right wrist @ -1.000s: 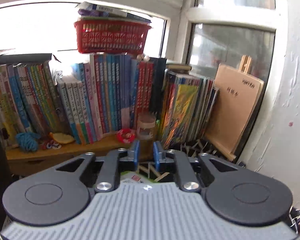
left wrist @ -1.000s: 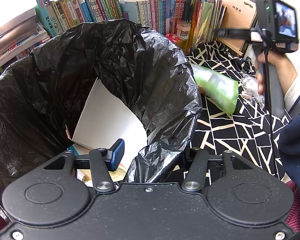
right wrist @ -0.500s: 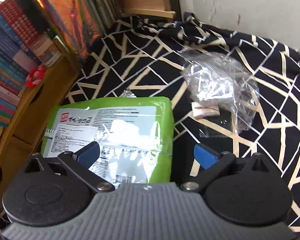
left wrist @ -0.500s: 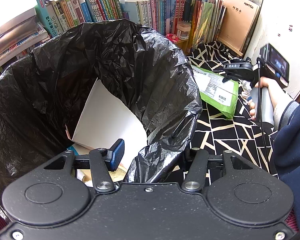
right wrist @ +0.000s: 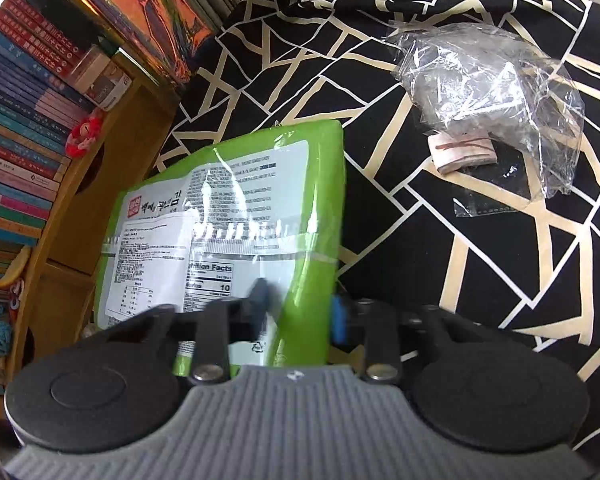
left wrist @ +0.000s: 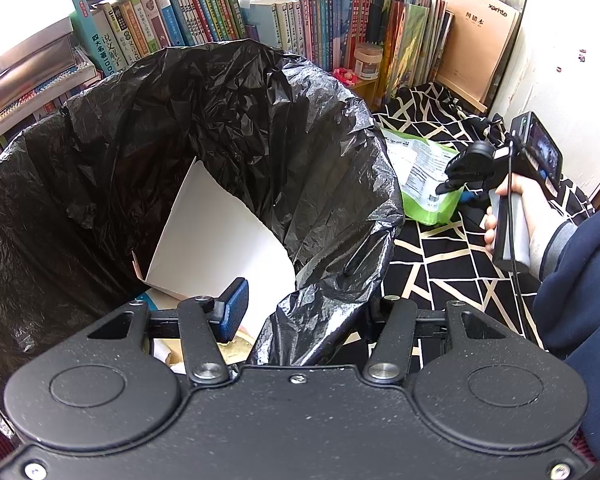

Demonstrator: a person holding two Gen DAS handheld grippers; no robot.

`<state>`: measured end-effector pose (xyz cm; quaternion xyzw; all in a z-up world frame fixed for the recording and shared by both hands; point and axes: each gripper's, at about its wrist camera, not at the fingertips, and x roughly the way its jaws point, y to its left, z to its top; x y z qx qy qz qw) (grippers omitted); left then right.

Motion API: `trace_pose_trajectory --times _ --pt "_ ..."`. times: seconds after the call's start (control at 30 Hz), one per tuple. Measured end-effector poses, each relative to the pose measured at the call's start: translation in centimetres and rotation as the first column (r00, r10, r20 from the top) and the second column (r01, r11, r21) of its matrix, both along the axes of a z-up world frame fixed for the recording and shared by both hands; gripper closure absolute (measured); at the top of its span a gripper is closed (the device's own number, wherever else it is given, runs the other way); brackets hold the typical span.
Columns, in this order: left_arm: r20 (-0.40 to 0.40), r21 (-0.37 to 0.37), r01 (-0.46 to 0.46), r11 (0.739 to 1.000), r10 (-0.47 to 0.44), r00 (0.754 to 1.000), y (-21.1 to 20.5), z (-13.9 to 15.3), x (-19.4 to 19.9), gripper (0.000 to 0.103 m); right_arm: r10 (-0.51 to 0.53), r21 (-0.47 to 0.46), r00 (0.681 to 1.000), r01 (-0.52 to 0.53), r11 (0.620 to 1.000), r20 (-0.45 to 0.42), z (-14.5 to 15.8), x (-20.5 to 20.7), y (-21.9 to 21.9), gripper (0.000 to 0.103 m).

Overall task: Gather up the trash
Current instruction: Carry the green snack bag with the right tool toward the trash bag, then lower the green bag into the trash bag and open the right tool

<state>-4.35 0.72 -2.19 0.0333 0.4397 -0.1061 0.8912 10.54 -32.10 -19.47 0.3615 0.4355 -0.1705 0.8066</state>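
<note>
A black trash bag [left wrist: 220, 128] gapes wide in the left wrist view, with white card [left wrist: 216, 248] inside. My left gripper [left wrist: 306, 312] is shut on the bag's near rim; its right finger is hidden behind the folded plastic. A green snack packet [right wrist: 236, 216] lies label-up on the black patterned cloth [right wrist: 420, 240]. My right gripper [right wrist: 300, 308] is closing its jaws on the packet's near right corner, which sits between the pads. From the left wrist view, that right gripper [left wrist: 454, 194] points down onto the green snack packet [left wrist: 424, 176], held by a hand in a dark sleeve.
Crumpled clear plastic wrap [right wrist: 492, 92], a small paper roll with a rubber band [right wrist: 462, 152] and a tiny clear bag [right wrist: 484, 200] lie right of the packet. A wooden shelf of books [right wrist: 28, 128] borders the cloth on the left. A white wall stands at the far right.
My right gripper swung down from facing the bookshelf to the green packet, opened wide, then drew its jaws in on the packet's corner. The left gripper and the bag kept still.
</note>
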Motion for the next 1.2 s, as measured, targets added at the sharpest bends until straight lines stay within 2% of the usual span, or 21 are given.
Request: trace_pose_trajectory --times 0.13,0.2,0.4,0.6,0.8,1.0,1.1,1.2 --pt "0.0 0.001 -0.001 1.0 0.001 1.0 0.0 0.0 0.0 0.051 0.009 -0.003 1.0 -0.008 1.0 0.028 0.9 0.1 0.6 0.083" --pt "0.0 0.001 -0.001 1.0 0.001 1.0 0.0 0.0 0.0 0.051 0.007 0.011 0.999 -0.007 1.0 0.054 1.5 0.0 0.8 0.089" --pt "0.001 0.002 -0.001 1.0 0.001 1.0 -0.1 -0.1 0.0 0.051 0.014 0.078 0.978 -0.031 0.996 0.206 5.8 0.0 1.4 0.093" --pt "0.001 0.003 -0.001 1.0 0.001 1.0 -0.1 -0.1 0.0 0.051 0.078 0.158 0.928 -0.145 0.977 0.365 10.6 0.0 3.0 0.094" --pt "0.003 0.004 -0.001 1.0 0.001 1.0 -0.1 -0.1 -0.1 0.051 0.185 0.18 0.845 -0.311 0.933 0.501 15.3 -0.9 5.5 0.094" --pt "0.006 0.006 0.0 1.0 0.0 1.0 -0.1 -0.1 -0.1 0.051 0.266 0.214 0.756 -0.47 0.856 0.598 19.6 -2.3 7.8 0.095" --pt "0.006 0.008 -0.003 1.0 0.003 1.0 -0.2 -0.1 -0.2 0.05 0.352 0.218 0.697 -0.588 0.779 0.625 21.7 -2.5 9.8 0.095" --pt "0.006 0.009 -0.004 1.0 0.004 1.0 -0.3 0.0 -0.2 0.05 0.45 0.244 0.653 -0.694 0.677 0.609 22.5 -2.0 12.7 0.095"
